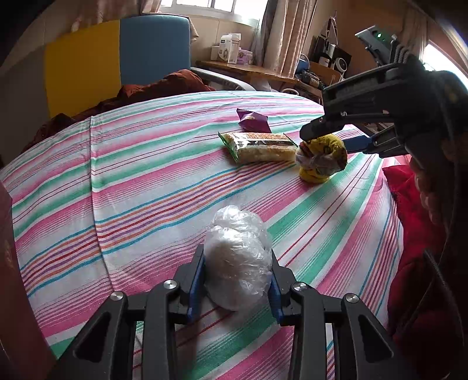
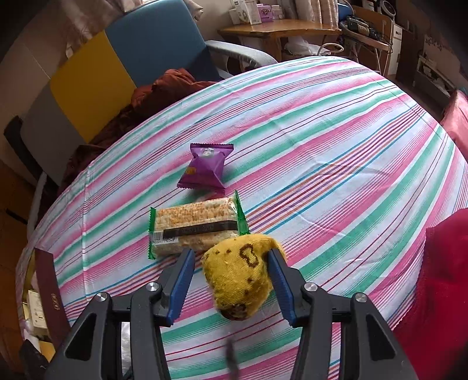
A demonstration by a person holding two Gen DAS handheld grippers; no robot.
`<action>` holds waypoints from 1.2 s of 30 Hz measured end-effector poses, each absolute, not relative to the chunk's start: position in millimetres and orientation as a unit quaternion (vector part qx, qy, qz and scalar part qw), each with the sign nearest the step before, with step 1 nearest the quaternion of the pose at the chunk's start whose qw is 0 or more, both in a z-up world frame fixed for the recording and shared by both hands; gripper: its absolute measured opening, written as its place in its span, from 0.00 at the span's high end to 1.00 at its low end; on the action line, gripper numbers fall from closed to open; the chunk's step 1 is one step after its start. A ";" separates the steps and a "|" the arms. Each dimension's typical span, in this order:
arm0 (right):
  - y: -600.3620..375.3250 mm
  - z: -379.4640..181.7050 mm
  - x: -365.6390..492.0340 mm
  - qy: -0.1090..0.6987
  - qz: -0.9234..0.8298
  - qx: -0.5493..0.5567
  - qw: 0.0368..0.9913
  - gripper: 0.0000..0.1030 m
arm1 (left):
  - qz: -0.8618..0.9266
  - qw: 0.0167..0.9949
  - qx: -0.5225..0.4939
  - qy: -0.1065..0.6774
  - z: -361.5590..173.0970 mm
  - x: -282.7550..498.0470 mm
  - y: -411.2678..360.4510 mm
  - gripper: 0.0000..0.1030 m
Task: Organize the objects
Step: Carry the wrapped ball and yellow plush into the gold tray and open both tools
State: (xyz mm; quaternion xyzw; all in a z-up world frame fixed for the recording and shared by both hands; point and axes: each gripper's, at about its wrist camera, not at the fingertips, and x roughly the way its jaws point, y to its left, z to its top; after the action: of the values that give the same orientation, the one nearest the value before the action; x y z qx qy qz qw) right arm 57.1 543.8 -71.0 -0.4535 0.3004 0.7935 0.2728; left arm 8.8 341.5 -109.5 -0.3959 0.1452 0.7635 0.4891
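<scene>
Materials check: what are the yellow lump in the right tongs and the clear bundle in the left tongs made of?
Yellow lump: looks like knitted fabric, probably a rolled sock; matte, fuzzy weave with brown pattern marks. In the left wrist view, crinkly clear film shows at one end, contents unclear.
Clear bundle: thin translucent plastic film, glossy and wrinkled, likely a bag around something whitish; contents can't be told.

Daylight enters from the window [image 1: 210, 4] behind the curtains, which is blown out to white, leaving the striped bedsheet [image 1: 146, 175] evenly bright with soft shadows beneath the items lying on it. Strong fisheye distortion bows the bed's edge into a dome and darkens the corners of both views to black. A dark streak [image 2: 232, 359] at the bottom of the right wrist view is motion-blurred.
</scene>
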 end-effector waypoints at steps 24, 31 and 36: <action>542.7 -82.7 46.5 0.273 0.777 -0.490 0.285 0.49 | 0.767 0.487 -0.391 0.151 -109.5 9.4 341.2 0.63; 540.4 -85.6 42.3 0.262 0.775 -0.500 0.284 0.52 | 0.768 0.484 -0.389 0.155 -108.8 10.6 342.0 0.63; 541.1 -83.7 45.2 0.268 0.777 -0.493 0.284 0.56 | 0.769 0.480 -0.386 0.171 -105.2 15.1 344.9 0.65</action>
State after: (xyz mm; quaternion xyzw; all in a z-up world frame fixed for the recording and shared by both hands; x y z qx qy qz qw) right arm 45.2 541.1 -83.7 -0.4933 0.2683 0.7771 0.2843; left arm 15.1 344.9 -105.2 -0.3859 0.1713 0.7689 0.4801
